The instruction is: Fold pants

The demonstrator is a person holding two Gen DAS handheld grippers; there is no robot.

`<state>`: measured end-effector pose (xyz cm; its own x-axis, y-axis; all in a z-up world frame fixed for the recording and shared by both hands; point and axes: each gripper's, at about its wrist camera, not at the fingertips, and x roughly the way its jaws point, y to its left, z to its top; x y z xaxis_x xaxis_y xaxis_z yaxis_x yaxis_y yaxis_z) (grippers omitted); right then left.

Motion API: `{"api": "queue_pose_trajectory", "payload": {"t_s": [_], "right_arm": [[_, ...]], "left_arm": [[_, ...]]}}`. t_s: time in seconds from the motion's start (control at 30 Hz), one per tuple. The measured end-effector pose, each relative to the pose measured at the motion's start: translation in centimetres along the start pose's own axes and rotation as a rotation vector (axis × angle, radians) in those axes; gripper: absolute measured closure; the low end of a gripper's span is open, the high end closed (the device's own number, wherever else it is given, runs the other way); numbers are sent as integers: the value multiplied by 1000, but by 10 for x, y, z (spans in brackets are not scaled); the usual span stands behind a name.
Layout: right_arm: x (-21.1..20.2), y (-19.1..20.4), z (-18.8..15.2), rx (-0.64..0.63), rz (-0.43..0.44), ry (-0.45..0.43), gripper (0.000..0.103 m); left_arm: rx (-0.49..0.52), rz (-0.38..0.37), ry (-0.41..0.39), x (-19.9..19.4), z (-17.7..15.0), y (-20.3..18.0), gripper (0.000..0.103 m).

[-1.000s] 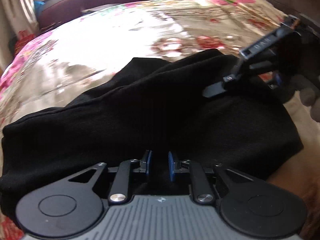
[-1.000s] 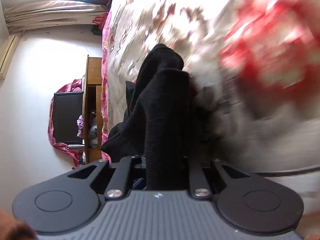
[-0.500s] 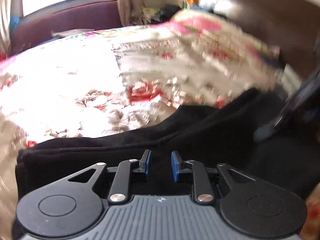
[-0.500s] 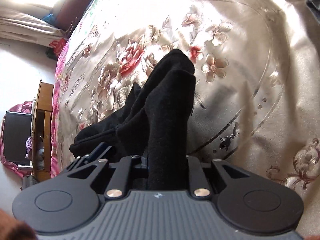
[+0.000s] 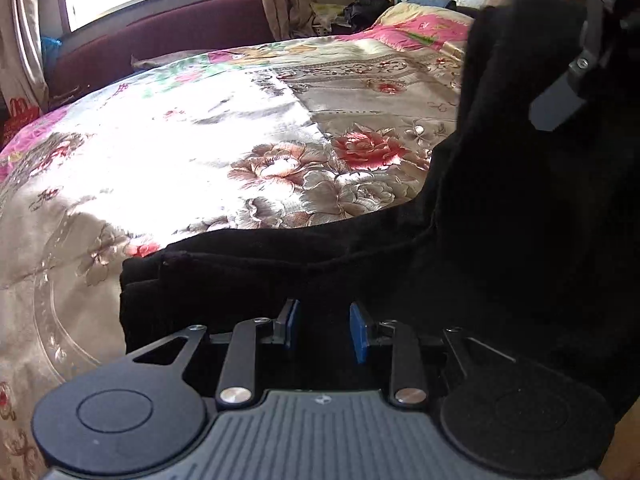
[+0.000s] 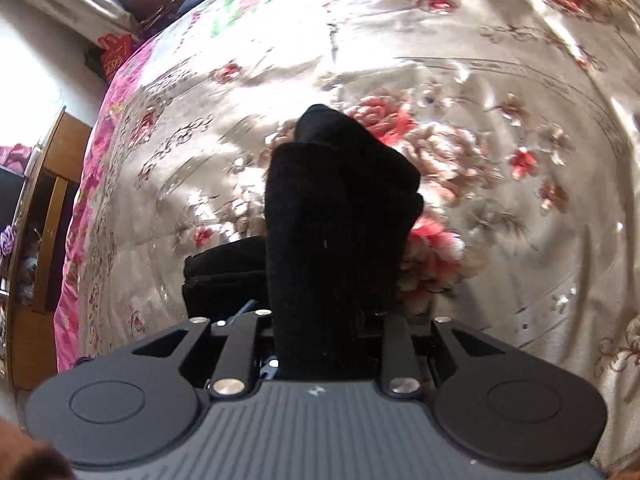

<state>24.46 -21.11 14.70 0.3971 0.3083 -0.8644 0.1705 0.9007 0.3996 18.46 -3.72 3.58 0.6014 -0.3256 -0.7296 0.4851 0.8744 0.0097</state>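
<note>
Both claws are at the soft black pants (image 5: 500,240). Left claw (image 5: 324,330) has been opening its blue pads (image 5: 358,330); they now stand apart, with black cloth lying under and between them but not pinched. Right claw (image 6: 326,336) has been loosening too, yet a thick fold of the pants (image 6: 336,220) still fills it and hangs from it, lifted above the rest. Below and all around the claws spreads the shiny flowered bed cover (image 5: 240,152).
</note>
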Motion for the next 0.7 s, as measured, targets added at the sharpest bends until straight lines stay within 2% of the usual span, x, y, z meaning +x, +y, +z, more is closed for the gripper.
{"api": "queue_pose_trajectory", "payload": {"t_s": [0.1, 0.17, 0.27, 0.33, 0.43, 0.5, 0.57, 0.7], "right_arm": [[23, 45, -13, -93, -26, 8, 74], [46, 73, -27, -165, -45, 23, 73], [75, 99, -47, -209, -24, 57, 75], [89, 111, -56, -232, -36, 49, 75], [106, 119, -64, -198, -55, 57, 61], [114, 122, -66, -190, -30, 66, 48], [119, 126, -67, -183, -5, 63, 48], [122, 128, -63, -145, 37, 66, 43]], "left_arm": [[-40, -29, -14, -4, -8, 11, 59], [-110, -79, -27, -13, -17, 26, 59], [-230, -130, -37, -28, -35, 54, 59], [-269, -140, -35, -37, -45, 68, 59], [-277, -149, -39, -48, -52, 81, 59], [-319, -167, -34, -51, -56, 93, 59], [-365, -182, -34, -55, -58, 102, 59], [-435, -160, -21, -64, -63, 117, 56]]}}
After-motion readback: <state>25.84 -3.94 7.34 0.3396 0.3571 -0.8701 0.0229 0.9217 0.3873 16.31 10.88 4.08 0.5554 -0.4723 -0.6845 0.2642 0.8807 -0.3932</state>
